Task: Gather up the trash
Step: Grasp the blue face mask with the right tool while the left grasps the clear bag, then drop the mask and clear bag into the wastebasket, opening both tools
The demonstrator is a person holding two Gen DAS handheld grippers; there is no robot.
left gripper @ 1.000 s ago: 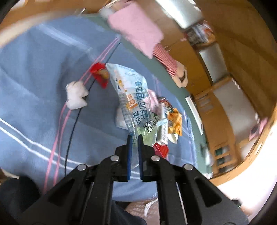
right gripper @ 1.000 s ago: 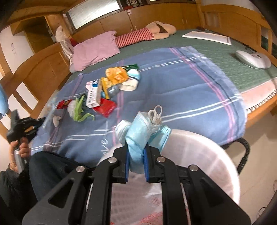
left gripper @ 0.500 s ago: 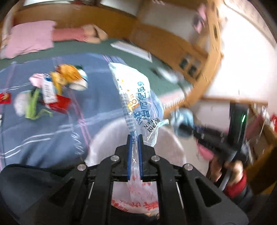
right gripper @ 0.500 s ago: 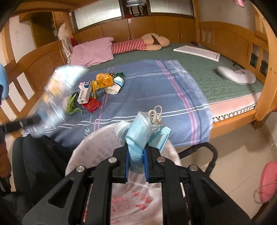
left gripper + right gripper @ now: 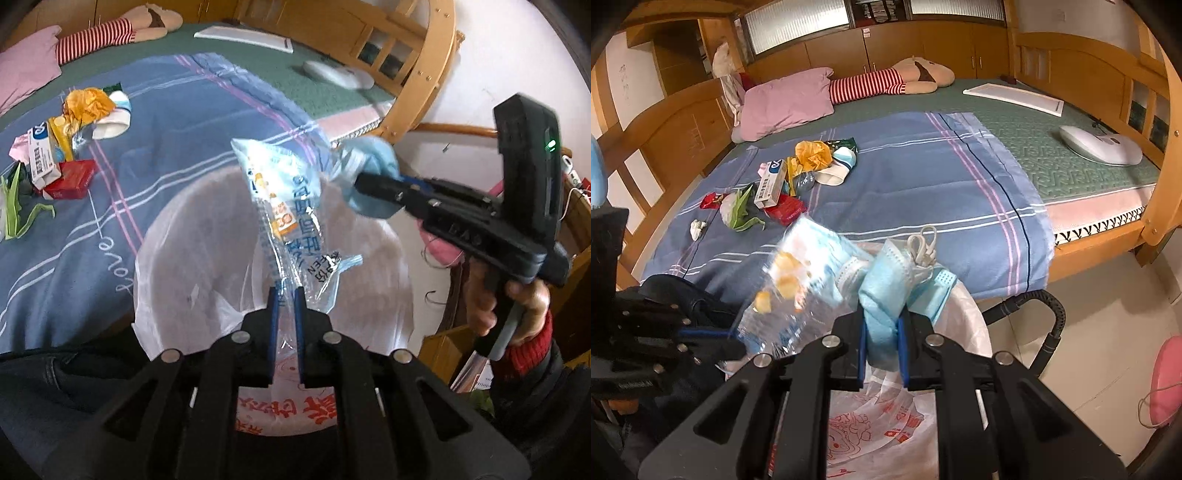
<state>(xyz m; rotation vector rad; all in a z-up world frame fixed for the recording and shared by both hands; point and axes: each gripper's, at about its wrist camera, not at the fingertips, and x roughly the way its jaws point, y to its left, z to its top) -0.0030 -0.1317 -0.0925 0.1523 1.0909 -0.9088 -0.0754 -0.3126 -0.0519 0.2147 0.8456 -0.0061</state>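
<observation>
My left gripper [image 5: 284, 295] is shut on a clear plastic wrapper [image 5: 280, 192] with blue and orange print, held over the open white trash bag [image 5: 192, 258]. My right gripper [image 5: 881, 317] is shut on a bunch of light blue face masks [image 5: 886, 273] above the same bag [image 5: 886, 424]. The right gripper also shows in the left wrist view [image 5: 364, 181], the left one in the right wrist view [image 5: 735, 334]. More trash [image 5: 783, 181] lies on the blue blanket: an orange wrapper, a white box, a red pack, green scraps, tissue.
The bed carries a pink pillow [image 5: 786, 103], a striped plush doll [image 5: 886, 83], a white board [image 5: 1012, 98] and a white device [image 5: 1100, 144]. Wooden bed rails stand at left and right. A black hose [image 5: 1049, 306] and a pink object [image 5: 1163, 380] are on the tiled floor.
My left gripper swung with the wrapper from over the blanket to above the trash bag, next to my right gripper. The right gripper still holds the masks over the bag.
</observation>
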